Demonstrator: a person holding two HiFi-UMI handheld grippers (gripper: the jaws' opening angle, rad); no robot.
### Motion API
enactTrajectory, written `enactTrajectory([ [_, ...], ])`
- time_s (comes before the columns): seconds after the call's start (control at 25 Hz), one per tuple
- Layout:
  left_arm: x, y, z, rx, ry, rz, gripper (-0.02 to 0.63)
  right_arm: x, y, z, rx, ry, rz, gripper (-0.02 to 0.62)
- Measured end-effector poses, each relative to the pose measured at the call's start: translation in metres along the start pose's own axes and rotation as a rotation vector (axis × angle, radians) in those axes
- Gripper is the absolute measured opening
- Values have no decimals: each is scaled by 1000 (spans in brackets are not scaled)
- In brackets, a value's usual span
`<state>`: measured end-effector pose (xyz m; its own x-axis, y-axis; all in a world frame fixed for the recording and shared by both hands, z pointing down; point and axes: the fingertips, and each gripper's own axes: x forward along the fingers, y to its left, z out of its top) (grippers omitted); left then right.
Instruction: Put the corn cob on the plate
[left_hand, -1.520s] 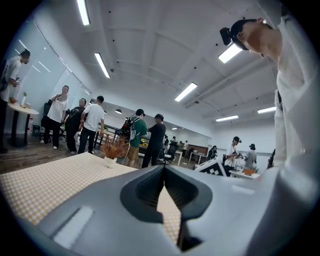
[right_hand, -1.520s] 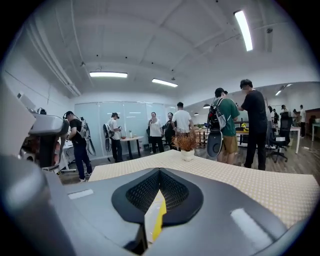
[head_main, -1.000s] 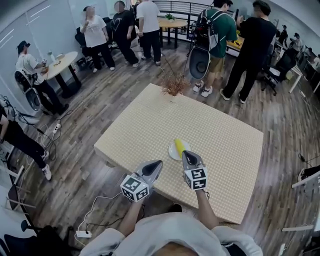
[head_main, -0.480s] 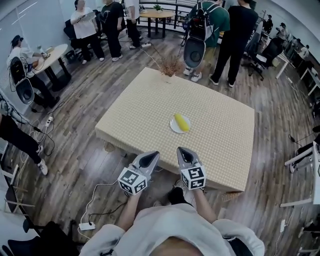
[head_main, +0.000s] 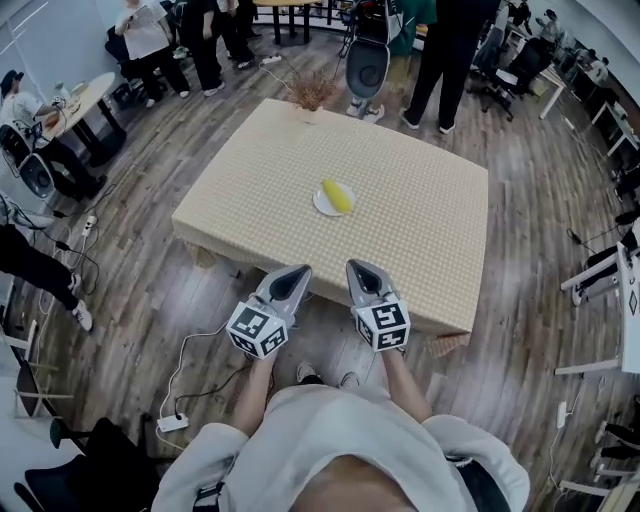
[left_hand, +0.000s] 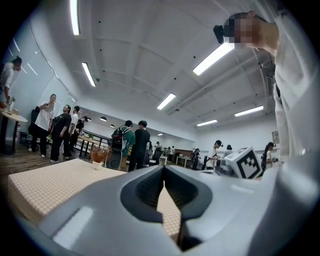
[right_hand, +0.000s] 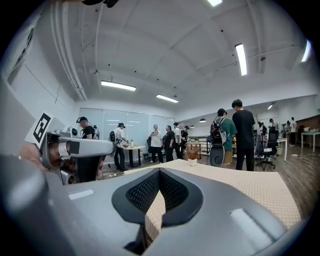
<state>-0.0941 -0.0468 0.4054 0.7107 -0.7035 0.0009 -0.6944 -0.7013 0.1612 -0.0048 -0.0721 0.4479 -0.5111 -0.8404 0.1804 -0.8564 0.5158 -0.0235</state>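
The yellow corn cob (head_main: 338, 195) lies on a small white plate (head_main: 320, 207) near the middle of the beige checked table (head_main: 420, 230). Both grippers hang in front of the table's near edge, over the wooden floor and well short of the plate. My left gripper (head_main: 303, 269) is shut, its tips meeting with nothing between them in the left gripper view (left_hand: 164, 168). My right gripper (head_main: 356, 264) is shut and empty too (right_hand: 159, 170). Neither gripper view shows the cob or the plate; the table top fills the space beyond the jaws.
A small vase of dried plants (head_main: 312, 95) stands at the table's far edge. Several people stand beyond the table's far side and by a round table (head_main: 75, 105) at left. A power strip with cable (head_main: 172, 424) lies on the floor at lower left.
Both grippers have drawn back from the plate toward the person, from over the table to past its near edge. The table, plate and cob now look farther away. The cob stays on the plate.
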Motion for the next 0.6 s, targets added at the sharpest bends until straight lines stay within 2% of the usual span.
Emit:
enactTrajectory([
  [0.28, 12, -58, -13, -6, 8, -1, 8, -48, -17, -6, -1, -6, 12, -3],
  [0.6, 6, -82, -22, 15, 28, 35, 8, -68, -17, -18, -2, 6, 39, -3],
])
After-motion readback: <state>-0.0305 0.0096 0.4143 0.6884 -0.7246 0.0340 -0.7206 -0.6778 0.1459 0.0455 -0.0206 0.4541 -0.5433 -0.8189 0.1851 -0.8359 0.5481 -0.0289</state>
